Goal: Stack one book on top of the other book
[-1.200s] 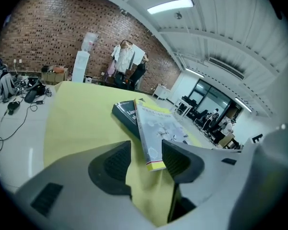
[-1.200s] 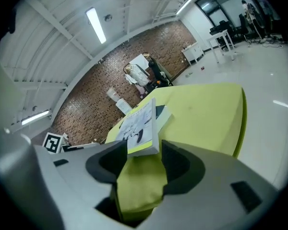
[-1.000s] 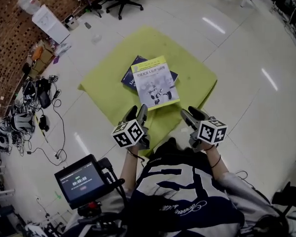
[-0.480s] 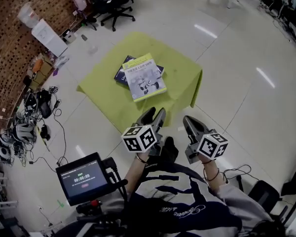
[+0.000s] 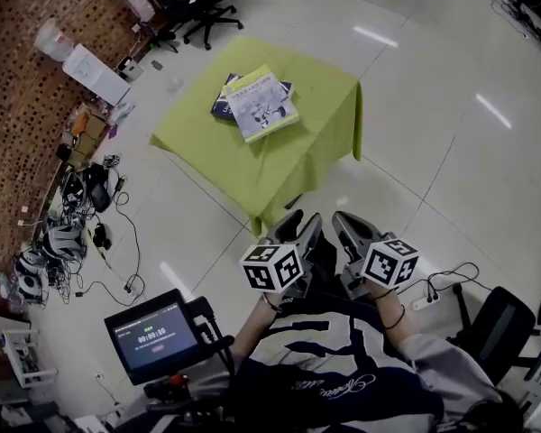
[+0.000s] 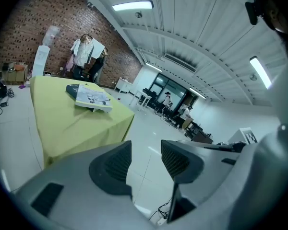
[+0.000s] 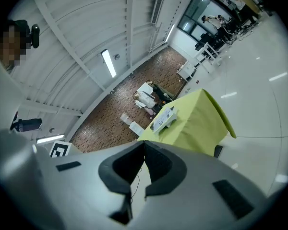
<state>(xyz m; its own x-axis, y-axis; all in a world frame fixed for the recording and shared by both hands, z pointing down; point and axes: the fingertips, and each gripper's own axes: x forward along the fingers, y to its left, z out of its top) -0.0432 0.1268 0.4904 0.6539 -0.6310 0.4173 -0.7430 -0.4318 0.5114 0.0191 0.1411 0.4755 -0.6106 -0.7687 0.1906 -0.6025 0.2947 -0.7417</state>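
A light-covered book (image 5: 262, 107) lies on top of a dark blue book (image 5: 222, 106) on the table draped in a yellow-green cloth (image 5: 320, 124). Both grippers are held close to the person's body, well back from the table and over bare floor. My left gripper (image 5: 299, 227) is open with nothing between its jaws; in the left gripper view (image 6: 146, 153) the stacked books (image 6: 92, 97) lie far ahead on the cloth (image 6: 72, 126). My right gripper (image 5: 350, 227) is shut and empty, its pads meeting in the right gripper view (image 7: 144, 145), with the books (image 7: 164, 117) small in the distance.
Office chairs (image 5: 198, 7) stand beyond the table. Cables, bags and boxes (image 5: 72, 206) line the brick wall at left, beside a white box (image 5: 95, 75). A small monitor (image 5: 153, 336) sits at the person's lower left. A cable with a plug strip (image 5: 433, 291) and a dark chair (image 5: 500, 323) are at right.
The person has stepped back: both grippers have drawn away from the table, which now lies farther off and higher in the head view. The stacked books have stayed in place.
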